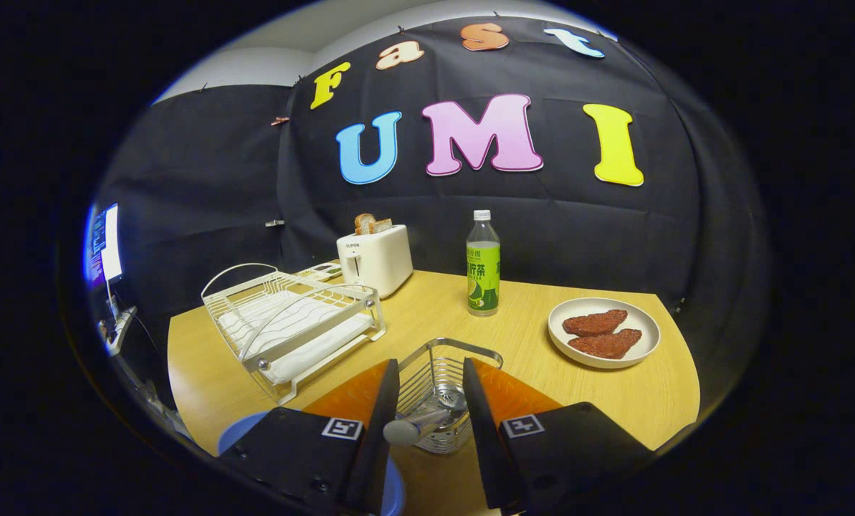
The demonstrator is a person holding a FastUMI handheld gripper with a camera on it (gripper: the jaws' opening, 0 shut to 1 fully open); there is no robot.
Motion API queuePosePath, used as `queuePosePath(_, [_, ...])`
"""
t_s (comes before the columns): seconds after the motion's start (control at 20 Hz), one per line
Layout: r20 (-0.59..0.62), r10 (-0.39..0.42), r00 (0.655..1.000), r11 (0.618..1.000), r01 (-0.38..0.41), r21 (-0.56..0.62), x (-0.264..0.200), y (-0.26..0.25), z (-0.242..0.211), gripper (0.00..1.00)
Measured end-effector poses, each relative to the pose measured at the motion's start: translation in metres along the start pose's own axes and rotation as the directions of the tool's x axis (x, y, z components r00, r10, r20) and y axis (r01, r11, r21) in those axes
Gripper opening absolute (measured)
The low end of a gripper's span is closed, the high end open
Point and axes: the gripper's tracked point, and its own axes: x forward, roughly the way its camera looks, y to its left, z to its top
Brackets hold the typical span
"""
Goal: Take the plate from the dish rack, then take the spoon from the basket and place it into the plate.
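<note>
The gripper [431, 405] hangs just over the wire basket [438, 390], its two fingers standing apart with the basket showing in the gap between them; they grip nothing yet. The spoon [420, 426] lies inside that basket, its pale rounded handle end pointing back toward the fingers, its bowl resting deeper against the wire floor.

Taking the basket as the mark: the dish rack [294, 322] stands just to its left and a little beyond, white and wire-built; the blue plate [237, 437] lies nearer than the basket on the left side, half hidden under the left finger; the toaster [375, 258] with bread in its slots sits well beyond, past the rack; the green bottle [483, 265] stands straight beyond; a white dish [603, 333] with two brown pieces lies off to the right, all on the wooden table [656, 394].

The spoon looks light, stiff and slick, likely metal with a smooth handle; I would judge the handle the place to take it, crosswise, since the bowl sits low among the wires and a shallow pinch could let it slide or swivel.

The toaster carries a small dark brand mark and the bottle a green printed label; both are too small for me to make out.
</note>
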Motion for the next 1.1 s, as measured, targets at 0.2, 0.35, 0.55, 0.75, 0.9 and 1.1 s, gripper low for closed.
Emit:
queuePosePath(0.2, [-0.027, -0.002, 1.000, 1.000, 0.002, -0.011, 0.009, 0.002, -0.006, 0.30])
queuePosePath(0.35, [-0.034, -0.015, 0.999, 1.000, 0.015, -0.007, 0.010, -0.001, -0.002, 0.24])
queuePosePath(0.55, [-0.044, -0.027, 0.999, 0.999, 0.026, -0.021, 0.014, -0.006, 0.004, 0.21])
queuePosePath(0.75, [-0.049, -0.032, 0.998, 1.000, 0.032, 0.000, 0.008, -0.008, 0.021, 0.20])
queuePosePath(0.9, [-0.045, -0.031, 0.999, 1.000, 0.031, 0.004, -0.003, -0.012, 0.036, 0.20])
queuePosePath(1.1, [-0.039, -0.014, 0.999, 1.000, 0.014, 0.002, -0.026, -0.012, 0.059, 0.20])
